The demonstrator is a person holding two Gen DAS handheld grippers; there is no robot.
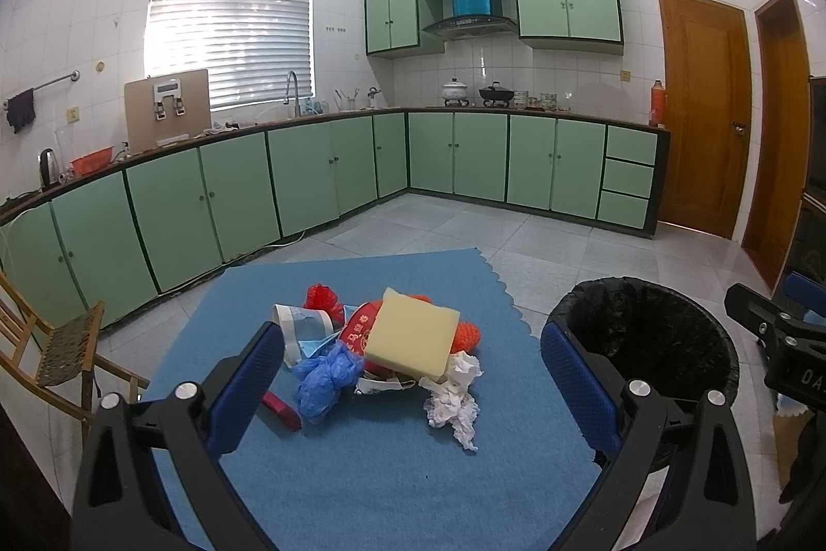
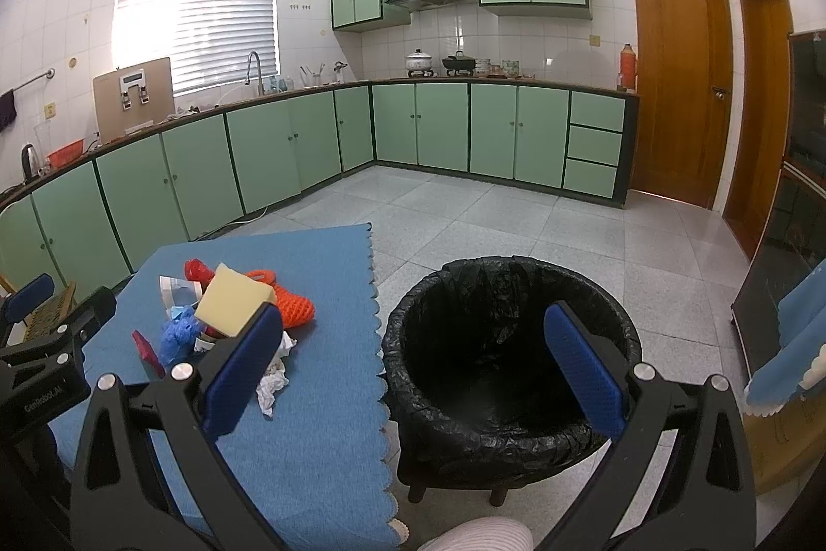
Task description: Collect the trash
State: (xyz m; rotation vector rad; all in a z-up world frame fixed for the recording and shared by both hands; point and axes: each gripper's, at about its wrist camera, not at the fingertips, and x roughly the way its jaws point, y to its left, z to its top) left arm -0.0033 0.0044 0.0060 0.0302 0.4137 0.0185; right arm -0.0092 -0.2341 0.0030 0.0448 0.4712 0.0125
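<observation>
Hovering above a blue mat [image 1: 361,473], the left gripper [image 1: 413,375] has its blue fingers [image 1: 248,391] spread wide with nothing between them. Straight ahead of it, framed between the fingers, lies a small heap of trash. A yellow sponge [image 1: 413,336] sits on top, leaning on a red wrapper [image 1: 359,331] and an orange net [image 1: 467,334]. A crumpled white tissue [image 1: 454,401] lies nearest the gripper, and a scrunched blue glove [image 1: 328,378] lies toward its left finger. The pile is bunched together, probably so it is easy to reach.

The right gripper [image 2: 413,365] is wide apart and empty too. It looks right down into a bin [image 2: 516,427] lined with a black bag [image 2: 464,293], which stands on the floor just beside the mat's edge (close, so dropping things in should be a short trip). The trash heap is off to this gripper's left.

No piece looks picked up yet. The tissue seems the easiest first grab, being loose at the near edge.
</observation>
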